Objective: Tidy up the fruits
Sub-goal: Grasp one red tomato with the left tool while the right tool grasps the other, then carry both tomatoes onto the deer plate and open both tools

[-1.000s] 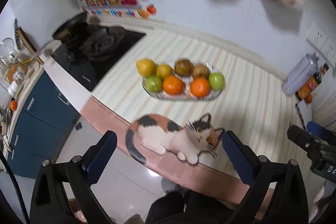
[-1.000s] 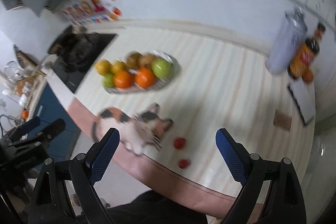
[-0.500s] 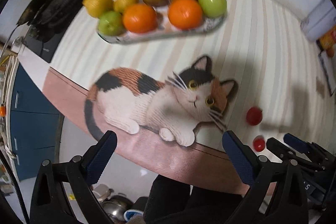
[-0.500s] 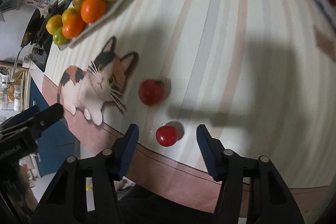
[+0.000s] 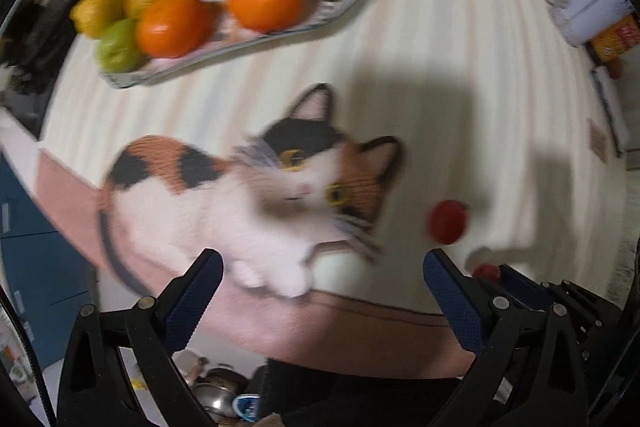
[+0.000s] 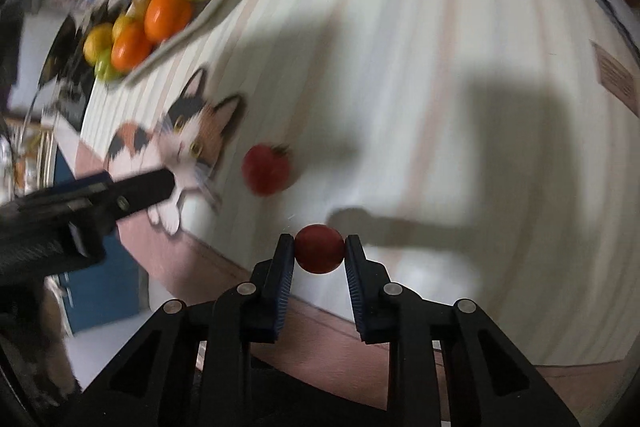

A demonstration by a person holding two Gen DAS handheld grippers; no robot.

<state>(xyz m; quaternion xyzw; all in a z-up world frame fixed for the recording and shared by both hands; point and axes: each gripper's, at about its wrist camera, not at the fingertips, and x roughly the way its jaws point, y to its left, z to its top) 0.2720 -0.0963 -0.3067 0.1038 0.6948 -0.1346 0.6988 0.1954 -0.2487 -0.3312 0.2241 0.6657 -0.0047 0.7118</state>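
Note:
A small red tomato (image 6: 319, 250) sits near the counter's front edge. My right gripper (image 6: 319, 247) is closing on it, and both blue pads press its sides. A larger red tomato (image 6: 266, 169) with a green stem lies just beyond, also seen in the left wrist view (image 5: 448, 221). My left gripper (image 5: 320, 263) hangs open over the printed cat (image 5: 256, 195), with nothing between its fingers. The fruit tray (image 5: 132, 81) at the far left holds oranges, green apples, lemons and brown fruits.
The striped mat (image 6: 400, 67) covers the counter, with a pink border along the front edge. A white canister (image 5: 588, 15) and a bottle stand at the far right, a flat card (image 6: 616, 75) near them. A black stove (image 5: 28, 39) is left of the tray.
Both grippers have dropped close to the counter. The right gripper went from wide open to shut around the small tomato. The left gripper stayed open and moved over the cat print.

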